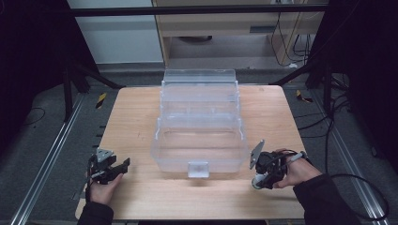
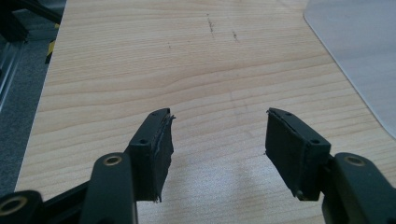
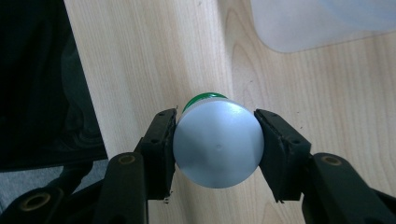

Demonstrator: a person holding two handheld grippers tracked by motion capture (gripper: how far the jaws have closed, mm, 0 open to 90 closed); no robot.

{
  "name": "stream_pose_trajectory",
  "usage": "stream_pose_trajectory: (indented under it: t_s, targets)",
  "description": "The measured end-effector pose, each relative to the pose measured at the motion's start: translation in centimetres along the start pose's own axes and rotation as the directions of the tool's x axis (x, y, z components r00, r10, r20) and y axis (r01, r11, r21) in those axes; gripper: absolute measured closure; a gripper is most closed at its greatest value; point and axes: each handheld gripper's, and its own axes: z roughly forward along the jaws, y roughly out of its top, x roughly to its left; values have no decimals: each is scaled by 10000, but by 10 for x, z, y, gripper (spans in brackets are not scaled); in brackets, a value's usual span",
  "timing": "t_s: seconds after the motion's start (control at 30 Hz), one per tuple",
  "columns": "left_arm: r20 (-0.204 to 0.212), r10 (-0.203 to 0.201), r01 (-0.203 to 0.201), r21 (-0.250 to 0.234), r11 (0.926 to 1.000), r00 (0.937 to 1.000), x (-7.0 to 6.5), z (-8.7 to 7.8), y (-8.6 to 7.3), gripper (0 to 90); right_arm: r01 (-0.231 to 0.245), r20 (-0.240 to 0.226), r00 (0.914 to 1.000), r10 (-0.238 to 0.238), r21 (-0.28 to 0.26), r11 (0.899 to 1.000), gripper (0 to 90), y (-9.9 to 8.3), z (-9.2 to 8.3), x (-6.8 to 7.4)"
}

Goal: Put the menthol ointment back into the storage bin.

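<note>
A: What is the right hand-held gripper (image 3: 215, 140) clamped on?

B: A small round container (image 3: 218, 143), cylinder-shaped, with a smooth pale grey cap facing the camera and a band of green showing behind it. The two black pads press on its sides. In the high view it sits in the gripper (image 1: 264, 174) near the front right of the worktop (image 1: 141, 140), just beside the clear box.

A: Describe that box.

B: A see-through plastic storage box (image 1: 199, 126), rectangular with rounded corners, its lid tipped open at the back and a small frosted latch at the front. It stands on the middle of the worktop.

A: And the worktop itself?

B: Pale wood with a fine grain, a few faint dark scuffs.

A: The left hand-held gripper (image 2: 219, 135)?

B: Jaws apart, nothing between the worn, flat rubbery pads; bare wood below. It is at the front left (image 1: 109, 168), well apart from the box.
</note>
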Motion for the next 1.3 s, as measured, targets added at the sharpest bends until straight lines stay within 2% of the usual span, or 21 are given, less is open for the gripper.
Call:
stream_pose_trajectory:
  t_s: [0.23, 0.27, 0.43, 0.53, 0.73, 1.17, 1.3]
  targets:
    - [-38, 0, 0, 14, 10000, 10000, 0, 0, 0, 408, -287, 76, 9996, 289, -365, 9989, 504, 2, -15, -2]
    - [-41, 31, -31, 40, 10000, 10000, 1, 1, -1, 408, -324, 222, 9992, 336, -526, 9981, 504, 3, -22, -2]
    - [-54, 97, -97, 27, 9999, 9999, -1, 1, 0, 408, -382, 367, 9985, 415, -861, 9956, 504, 7, -32, -2]
    - [-36, 127, -127, 79, 9999, 9999, -1, 1, 0, 407, -353, 388, 9985, 383, -769, 9964, 505, 12, -37, -2]
    - [-20, 98, -98, 54, 9999, 9999, -1, 1, 0, 405, -276, 400, 9987, 318, -1008, 9945, 505, 19, -48, -1]
    - [23, 69, -69, 127, 9999, 10000, 0, 2, 0, 404, -6, 267, 9996, 30, -891, 9960, 504, 37, -69, -3]
    - [29, 80, -80, 152, 9999, 10000, 0, 2, -1, 403, -45, 229, 9997, 66, -884, 9961, 504, 43, -74, -5]
